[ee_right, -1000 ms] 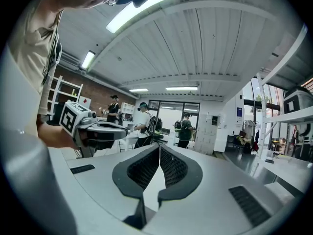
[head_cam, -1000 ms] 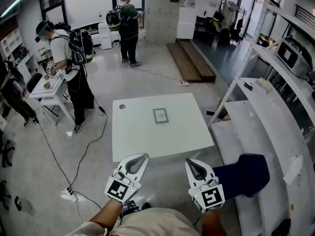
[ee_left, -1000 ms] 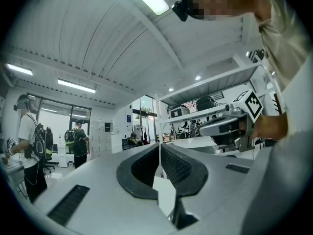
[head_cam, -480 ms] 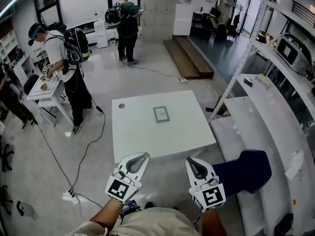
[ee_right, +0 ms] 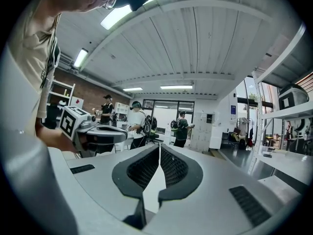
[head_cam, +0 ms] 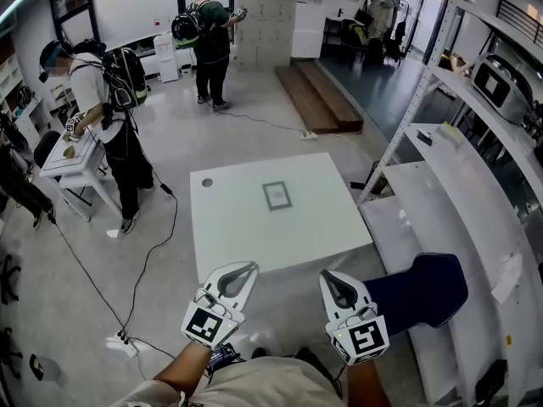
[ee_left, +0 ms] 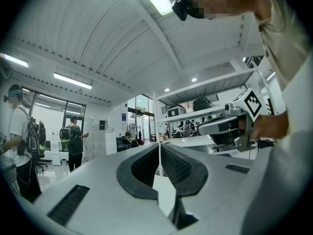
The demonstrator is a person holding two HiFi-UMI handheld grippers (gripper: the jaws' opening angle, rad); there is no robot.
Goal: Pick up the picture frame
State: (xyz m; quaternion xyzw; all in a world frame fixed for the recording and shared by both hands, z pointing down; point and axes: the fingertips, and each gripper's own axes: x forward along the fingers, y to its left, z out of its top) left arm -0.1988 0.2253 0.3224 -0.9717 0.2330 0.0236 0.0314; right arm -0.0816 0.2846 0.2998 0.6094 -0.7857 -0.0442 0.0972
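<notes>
The picture frame (head_cam: pixel 277 196) lies flat near the middle of the white bench (head_cam: pixel 246 231); what it holds is too small to make out. The forearms (head_cam: pixel 181 370) are cut off at the head view's lower edge. The left claw (head_cam: pixel 241 271) and right claw (head_cam: pixel 332 280) are held level, side by side, short of the bench's near edge, each pressed together and empty.

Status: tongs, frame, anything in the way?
Left tongs and right tongs shut, empty, short of the table. Picture frame flat mid-table, untouched. Nothing in between.
</notes>
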